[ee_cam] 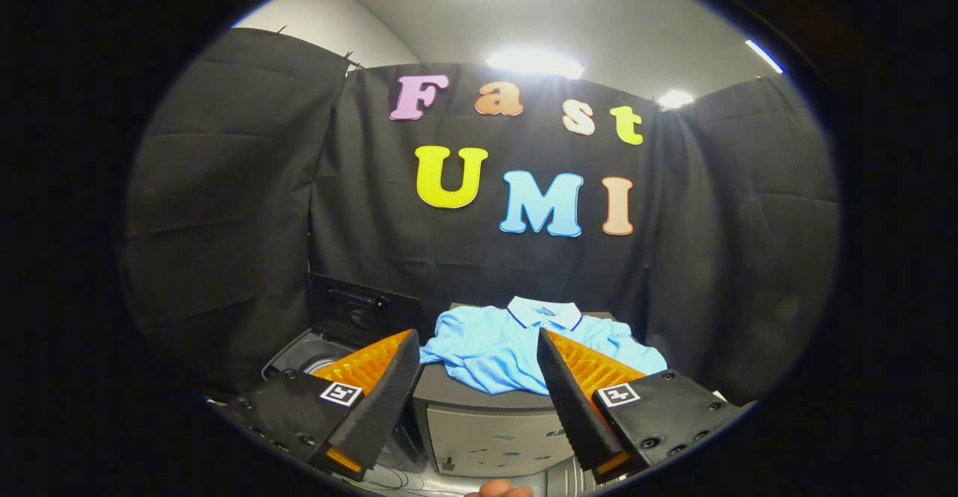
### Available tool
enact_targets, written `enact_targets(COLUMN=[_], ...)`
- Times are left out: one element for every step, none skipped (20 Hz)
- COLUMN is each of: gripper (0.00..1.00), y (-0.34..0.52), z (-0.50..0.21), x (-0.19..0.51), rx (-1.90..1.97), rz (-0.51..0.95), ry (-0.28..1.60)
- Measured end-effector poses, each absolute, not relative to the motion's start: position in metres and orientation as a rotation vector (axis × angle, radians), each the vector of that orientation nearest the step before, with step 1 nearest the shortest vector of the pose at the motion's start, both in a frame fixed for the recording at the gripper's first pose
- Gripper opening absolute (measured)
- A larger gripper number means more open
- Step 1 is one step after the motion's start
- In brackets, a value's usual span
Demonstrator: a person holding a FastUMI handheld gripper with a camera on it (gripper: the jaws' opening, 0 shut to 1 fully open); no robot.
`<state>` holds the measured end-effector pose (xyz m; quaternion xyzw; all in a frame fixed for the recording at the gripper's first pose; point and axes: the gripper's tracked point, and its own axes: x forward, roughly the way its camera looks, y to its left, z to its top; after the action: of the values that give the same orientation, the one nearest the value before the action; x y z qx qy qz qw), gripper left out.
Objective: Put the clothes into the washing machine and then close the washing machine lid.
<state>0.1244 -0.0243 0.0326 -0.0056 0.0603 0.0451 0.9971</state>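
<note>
A light blue polo shirt with a white collar lies folded on top of a dark cabinet, just beyond my fingers. To the left of it stands the washing machine, its dark lid raised upright behind the opening. My gripper is open, its fingers wide apart with nothing between them, held in the air short of the shirt. The drum opening is partly hidden behind my left finger.
Black cloth walls close the booth behind and on both sides. The cabinet has a grey front panel facing me. A fingertip of a person's hand shows below the fingers.
</note>
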Motion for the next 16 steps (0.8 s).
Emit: enact_targets(gripper=[0.98, 0.98, 0.98, 0.98, 0.98, 0.98, 0.98, 0.98, 0.98, 0.98, 0.98, 0.98, 0.98, 0.98, 0.98, 0.98], y=[-0.030, -0.036, -0.039, -0.046, -0.052, -0.056, -0.062, -0.066, -0.068, -0.072, -0.076, -0.079, -0.080, -0.082, -0.085, -0.088], z=[0.036, 0.041, 0.046, 0.048, 0.047, 0.050, 0.050, 0.050, 0.047, 0.043, 0.038, 0.033, 0.028, 0.023, 0.018, 0.014], x=[0.132, 0.140, 0.150, 0.161, 0.169, 0.179, 0.188, 0.198, 0.208, 0.216, 0.225, 0.233, 0.241, 0.249, 0.256, 0.265], rx=[-0.012, -0.010, -0.004, -0.004, -0.004, -0.007, -0.013, -0.018, -0.021, -0.022, -0.021, -0.025, -0.031, -0.042, -0.056, -0.065], rz=[0.082, 0.074, 0.069, 0.055, 0.049, 0.044, 0.037, 0.036, 0.035, 0.033, 0.031, 0.030, 0.032, 0.034, 0.033, 0.032], ry=[0.126, 0.123, 0.114, 0.121, 0.131, 0.134, 0.141, 0.150, 0.160, 0.174, 0.187, 0.202, 0.216, 0.226, 0.237, 0.246])
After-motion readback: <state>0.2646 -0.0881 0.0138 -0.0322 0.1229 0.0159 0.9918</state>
